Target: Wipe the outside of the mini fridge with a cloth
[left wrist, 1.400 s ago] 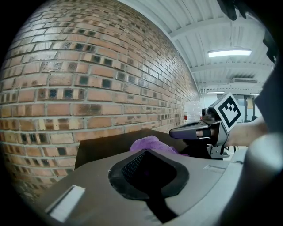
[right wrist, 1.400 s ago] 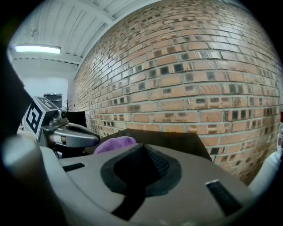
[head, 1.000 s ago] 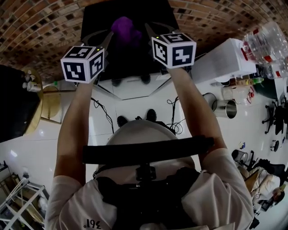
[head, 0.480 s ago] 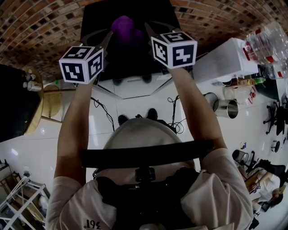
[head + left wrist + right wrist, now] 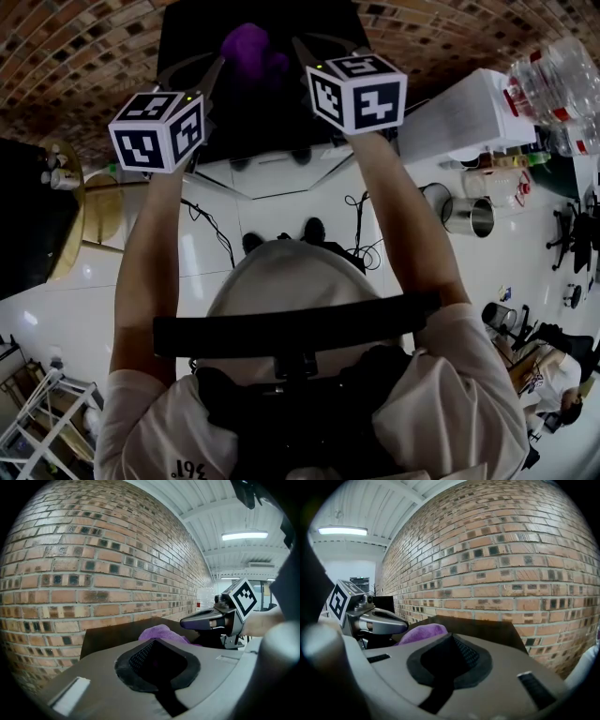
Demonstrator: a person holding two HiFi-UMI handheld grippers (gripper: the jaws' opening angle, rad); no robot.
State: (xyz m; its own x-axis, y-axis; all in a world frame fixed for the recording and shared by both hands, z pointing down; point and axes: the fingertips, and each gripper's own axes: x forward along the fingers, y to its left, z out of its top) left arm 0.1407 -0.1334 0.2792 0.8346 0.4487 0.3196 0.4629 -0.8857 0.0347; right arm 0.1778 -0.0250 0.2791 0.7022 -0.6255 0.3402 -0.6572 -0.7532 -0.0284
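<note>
Flanking purple cloth (image 5: pixel 251 52) atop black mini fridge (image 5: pixel 272 117): left gripper (image 5: pixel 157 658) and right gripper (image 5: pixel 450 660), fingers (image 5: pixel 136 672) clenched, empty. Likely fault: advancing unopened, nudging cloth off toward brick wall (image 5: pixel 93 573) instead of grasping it.

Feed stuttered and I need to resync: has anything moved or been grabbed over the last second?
Nothing visibly changed; only the head view drifted a little. The left gripper and right gripper stay shut and empty, flanking the purple cloth lying on top of the mini fridge.
</note>
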